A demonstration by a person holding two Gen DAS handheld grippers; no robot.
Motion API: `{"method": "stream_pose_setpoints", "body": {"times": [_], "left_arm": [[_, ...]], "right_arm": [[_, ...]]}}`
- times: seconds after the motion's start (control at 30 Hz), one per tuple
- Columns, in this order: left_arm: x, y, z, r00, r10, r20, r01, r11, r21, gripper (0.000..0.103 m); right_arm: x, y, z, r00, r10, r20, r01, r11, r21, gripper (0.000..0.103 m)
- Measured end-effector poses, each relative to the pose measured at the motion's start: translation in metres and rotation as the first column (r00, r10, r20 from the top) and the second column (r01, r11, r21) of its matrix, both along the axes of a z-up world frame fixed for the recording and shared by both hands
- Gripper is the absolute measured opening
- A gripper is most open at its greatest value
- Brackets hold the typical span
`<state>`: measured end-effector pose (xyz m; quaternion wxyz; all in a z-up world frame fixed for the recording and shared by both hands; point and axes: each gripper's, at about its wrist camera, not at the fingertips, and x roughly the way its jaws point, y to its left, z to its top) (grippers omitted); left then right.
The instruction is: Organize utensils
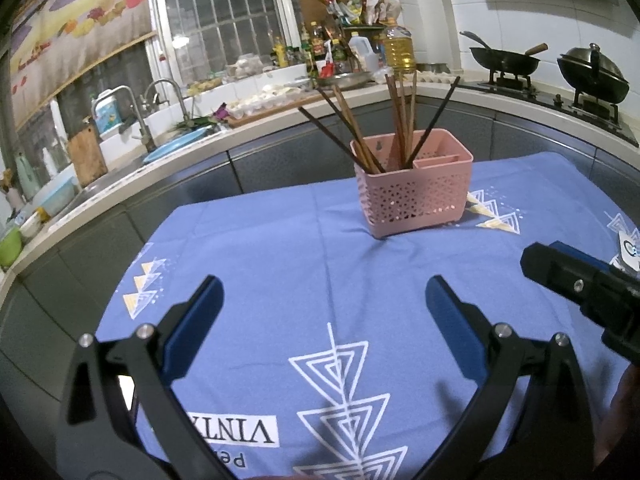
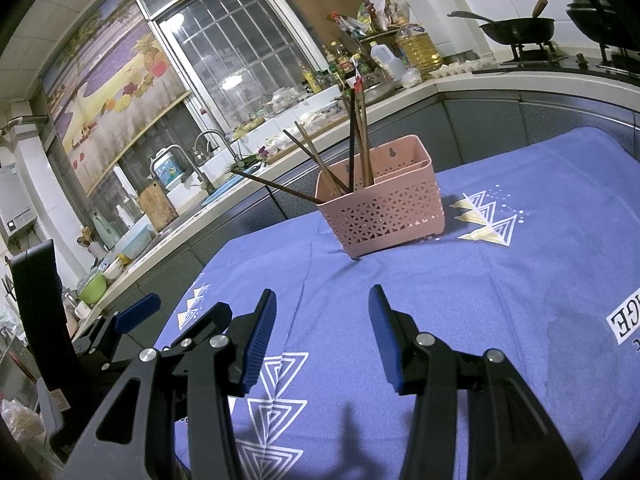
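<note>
My left gripper (image 1: 324, 312): blue ribbed pads on black linkages, spread wide, holding nothing. My right gripper (image 2: 322, 338): same build, likewise parted and empty. Both hover over a blue tablecloth (image 1: 260, 248), soft weave, printed with white nested triangles; nothing lies between fingers and holder. Pink utensil holder (image 1: 412, 196): rectangular plastic, perforated walls, two compartments, standing toward the cloth's far edge. Chopsticks (image 1: 356, 136): dark and brown wood, upright and splayed in its larger compartment. Beyond: counter (image 1: 132, 176), woks (image 1: 504, 60).
</note>
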<state>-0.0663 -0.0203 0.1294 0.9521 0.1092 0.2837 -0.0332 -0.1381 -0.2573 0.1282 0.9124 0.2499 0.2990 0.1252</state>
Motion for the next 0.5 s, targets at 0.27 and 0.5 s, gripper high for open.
{"method": "stream_pose_setpoints", "body": {"times": [0.27,0.5], "left_arm": [[0.0006,0.0002,0.0011,1.000,-0.024,-0.016,0.023,1.000,-0.021,0.097],[0.0049,0.0029,-0.0031,0.999,-0.030,-0.037,0.029,0.999,-0.025,0.097]], "right_arm": [[0.0007,0.0007,0.0010,1.000,0.000,0.000,0.000,1.000,0.000,0.049],[0.0004,0.0008,0.0010,1.000,-0.001,-0.001,0.001,1.000,0.000,0.049]]}}
